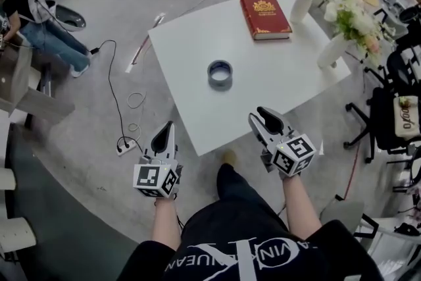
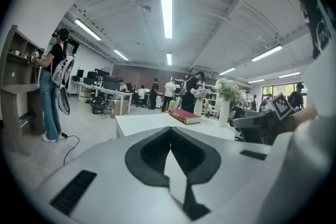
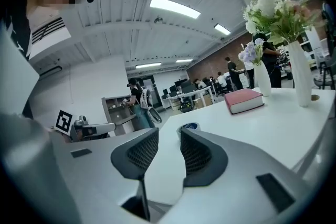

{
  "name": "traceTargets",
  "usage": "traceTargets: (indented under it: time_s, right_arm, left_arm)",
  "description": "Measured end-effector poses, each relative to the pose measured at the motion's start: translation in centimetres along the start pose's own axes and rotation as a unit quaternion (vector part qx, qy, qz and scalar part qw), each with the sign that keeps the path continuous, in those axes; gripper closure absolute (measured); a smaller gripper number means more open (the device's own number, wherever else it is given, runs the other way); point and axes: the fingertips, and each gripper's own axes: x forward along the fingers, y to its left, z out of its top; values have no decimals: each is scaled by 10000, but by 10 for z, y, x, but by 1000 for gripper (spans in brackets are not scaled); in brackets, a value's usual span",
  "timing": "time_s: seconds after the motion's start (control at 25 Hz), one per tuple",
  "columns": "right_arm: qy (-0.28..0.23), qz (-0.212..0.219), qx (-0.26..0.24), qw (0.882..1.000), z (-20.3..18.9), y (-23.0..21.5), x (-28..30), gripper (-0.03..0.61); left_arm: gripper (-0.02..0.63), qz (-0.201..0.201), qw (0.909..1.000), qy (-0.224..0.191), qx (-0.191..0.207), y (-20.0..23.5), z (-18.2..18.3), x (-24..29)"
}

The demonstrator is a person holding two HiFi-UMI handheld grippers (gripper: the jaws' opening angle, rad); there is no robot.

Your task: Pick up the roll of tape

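Observation:
The roll of tape (image 1: 220, 74), grey-blue, lies flat near the middle of the white table (image 1: 197, 115). Both grippers hover short of the table's near edge, pointing toward it. My left gripper (image 1: 167, 131) is off the table's near-left corner, its jaws meeting at the tips with nothing in them. My right gripper (image 1: 263, 116) is over the near edge with its jaws apart and empty. In the right gripper view the tape (image 3: 189, 127) shows just beyond the gripper (image 3: 169, 136), partly hidden by the right pad. The left gripper view shows its gripper (image 2: 169, 131) and the table (image 2: 142, 122) ahead.
A red book (image 1: 265, 14) lies at the table's far side, with two white vases of flowers (image 1: 348, 16) on its right corner. Black office chairs (image 1: 388, 102) crowd the right. Cables and a power strip (image 1: 125, 147) lie on the floor left, where a person (image 1: 39, 29) sits.

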Motion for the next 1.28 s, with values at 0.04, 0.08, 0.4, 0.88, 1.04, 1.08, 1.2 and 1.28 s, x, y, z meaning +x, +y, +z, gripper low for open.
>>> traceTargets:
  time_s: [0.04,0.08,0.4,0.88,1.04,1.08,1.2,1.28]
  right_arm:
    - [23,-14,28,10000,1,-5,6,446]
    - [47,-21,50,10000,2,-9,12,446]
    - [224,34,99,9997,16,-39,68,446]
    - [689,-283,340,9966,10,-70,124,446]
    - [847,-563,575,9932,1,-81,139,446]
    - [876,-659,640,9919,0,-84,144,446]
    - [998,-943,808,9872,-3,-90,156,445]
    - [1121,-1118,915,9831,-7,-93,162,441]
  left_arm:
    - [611,-25,10000,28,10,2,1,7]
    - [611,-40,10000,50,13,5,2,14]
    - [611,-64,9999,134,-51,33,11,68]
    - [611,-451,9979,456,-100,53,7,136]
    - [611,-786,9946,677,-66,62,2,162]
    - [611,-869,9938,692,-66,66,4,170]
    - [611,-1170,9907,689,-15,74,16,196]
    - [611,-1364,9883,688,26,76,21,210]
